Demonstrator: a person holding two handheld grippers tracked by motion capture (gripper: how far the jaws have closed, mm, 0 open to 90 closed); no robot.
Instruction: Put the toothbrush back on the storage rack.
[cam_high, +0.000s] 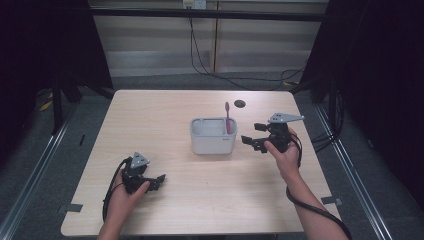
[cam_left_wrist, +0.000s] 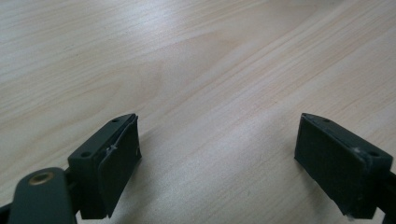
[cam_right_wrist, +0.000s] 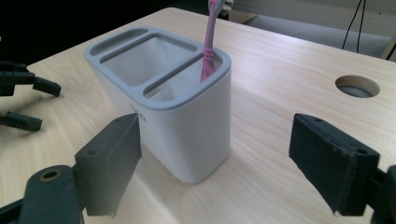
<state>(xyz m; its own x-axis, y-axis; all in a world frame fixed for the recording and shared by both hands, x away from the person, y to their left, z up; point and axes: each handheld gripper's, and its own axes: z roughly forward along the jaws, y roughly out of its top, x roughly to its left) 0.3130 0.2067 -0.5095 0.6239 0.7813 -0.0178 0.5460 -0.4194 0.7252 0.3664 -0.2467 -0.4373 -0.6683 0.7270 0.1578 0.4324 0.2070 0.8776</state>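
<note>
Your pink toothbrush (cam_high: 227, 117) already stands in the grey holder (cam_high: 213, 141) mid-worktop, toward the far edge, leaving only withdrawal, since your right hand-held gripper (cam_high: 253, 135) and left hand-held gripper (cam_high: 159, 180) gape empty.

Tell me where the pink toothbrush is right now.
The toothbrush stands upright in the right-hand slot of the white holder at mid-table, just left of the open right gripper.

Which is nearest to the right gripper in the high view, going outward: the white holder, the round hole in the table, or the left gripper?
From the right gripper:
1. White holder, just to its left, with the pink toothbrush standing in it.
2. Round hole, beyond it toward the table's far edge.
3. Left gripper, across the table at the near left.
</note>
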